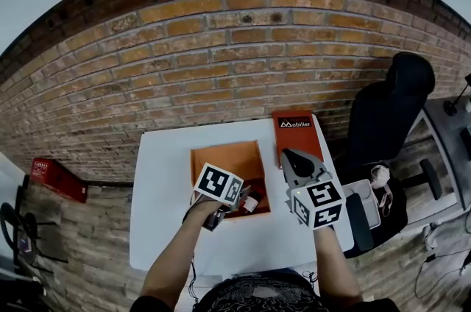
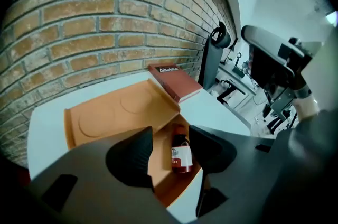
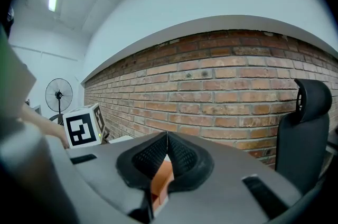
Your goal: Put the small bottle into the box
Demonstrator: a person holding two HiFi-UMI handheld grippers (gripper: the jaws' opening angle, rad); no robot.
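The small brown bottle (image 2: pixel 180 157) with a white and red label lies on its side inside the open orange box (image 2: pixel 158 175), near the box's right wall. My left gripper (image 2: pixel 171 137) hovers just above it, open; the bottle shows through the gap and the jaws do not touch it. In the head view the left gripper (image 1: pixel 243 199) is over the box's (image 1: pixel 221 154) near right part, and the bottle (image 1: pixel 250 204) is only partly seen. My right gripper (image 1: pixel 291 158) is held to the right of the box, shut and empty; its jaws (image 3: pixel 167 136) meet at the tip.
The box's lid flap (image 2: pixel 113 112) lies flat behind it on the white table (image 1: pixel 165 222). A red book (image 1: pixel 296 134) lies at the table's far right. A black office chair (image 1: pixel 390 112) stands to the right; a brick wall (image 1: pixel 221 60) runs behind.
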